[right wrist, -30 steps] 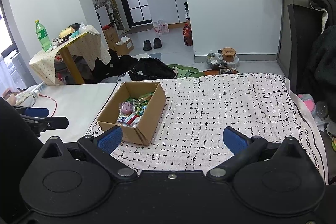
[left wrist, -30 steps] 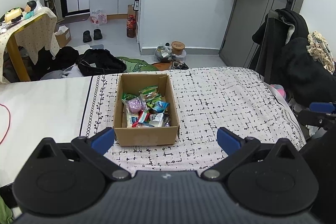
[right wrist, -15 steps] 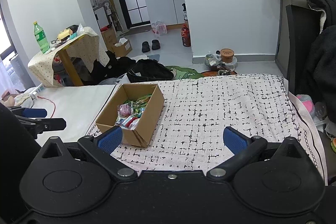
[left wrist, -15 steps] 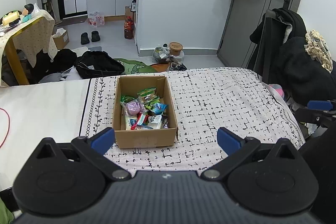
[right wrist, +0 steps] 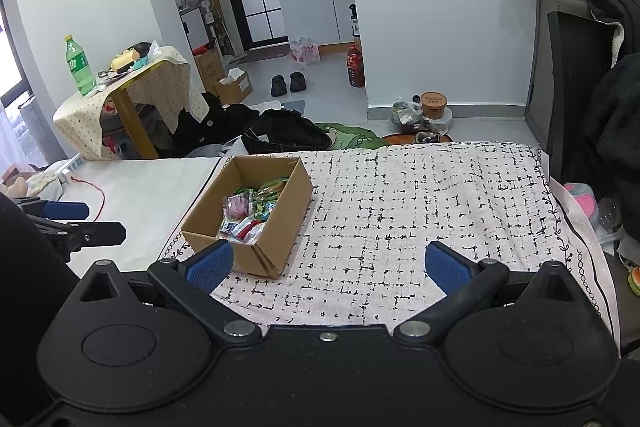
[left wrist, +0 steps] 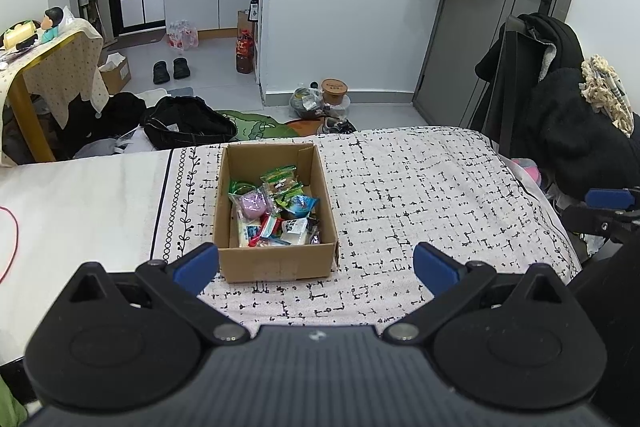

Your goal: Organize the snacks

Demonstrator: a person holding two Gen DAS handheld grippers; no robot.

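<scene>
Cardboard box (left wrist: pixel 276 259) of snacks (left wrist: pixel 276 207) sits on the blanket (left wrist: pixel 420 195) ahead; my left gripper (left wrist: pixel 316 263) and right gripper (right wrist: pixel 328 263) gape wide, empty.

A cardboard box (left wrist: pixel 276 259) filled with snack packets (left wrist: pixel 274 209) is seen on the patterned bedspread (left wrist: pixel 420 195), just ahead of the left tool (left wrist: pixel 316 265), whose fingers are spread wide.

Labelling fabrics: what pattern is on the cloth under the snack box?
White cloth with broken black grid dashes; clearest in the left wrist view.
</scene>
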